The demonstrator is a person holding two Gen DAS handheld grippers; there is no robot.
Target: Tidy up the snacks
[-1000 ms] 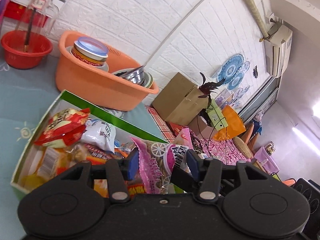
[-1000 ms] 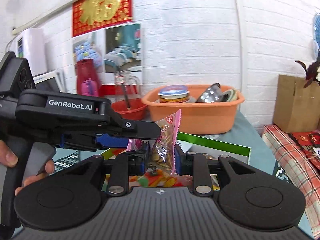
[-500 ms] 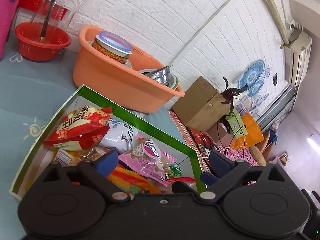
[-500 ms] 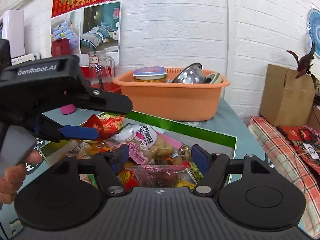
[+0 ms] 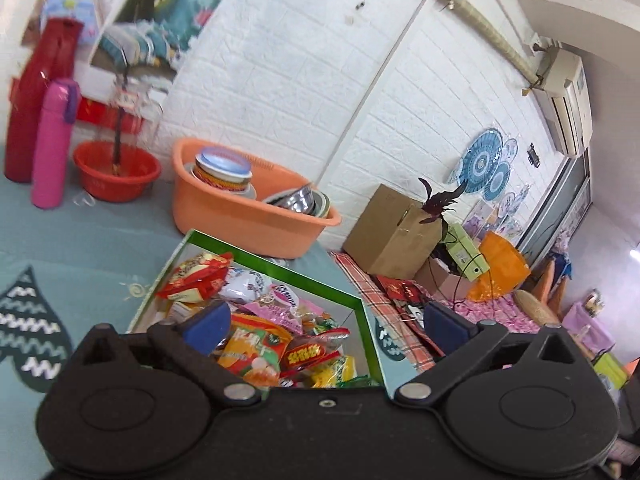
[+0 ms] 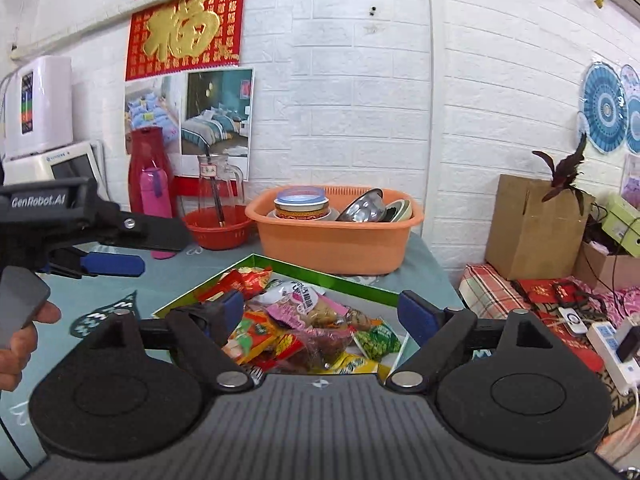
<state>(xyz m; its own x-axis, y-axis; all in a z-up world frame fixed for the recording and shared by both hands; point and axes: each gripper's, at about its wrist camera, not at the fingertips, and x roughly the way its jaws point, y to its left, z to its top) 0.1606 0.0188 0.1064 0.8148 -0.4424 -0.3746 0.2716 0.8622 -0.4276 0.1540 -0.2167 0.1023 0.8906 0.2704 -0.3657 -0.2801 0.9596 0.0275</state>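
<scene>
Both grippers, left gripper (image 5: 324,320) and right gripper (image 6: 322,312), spread wide, nothing held. Snacks (image 6: 304,320) piled in green box (image 6: 352,278); probably clearing for next pick.

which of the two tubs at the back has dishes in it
The larger orange tub, just behind the green snack box, holds metal bowls; the smaller red basin beside it doesn't.
</scene>
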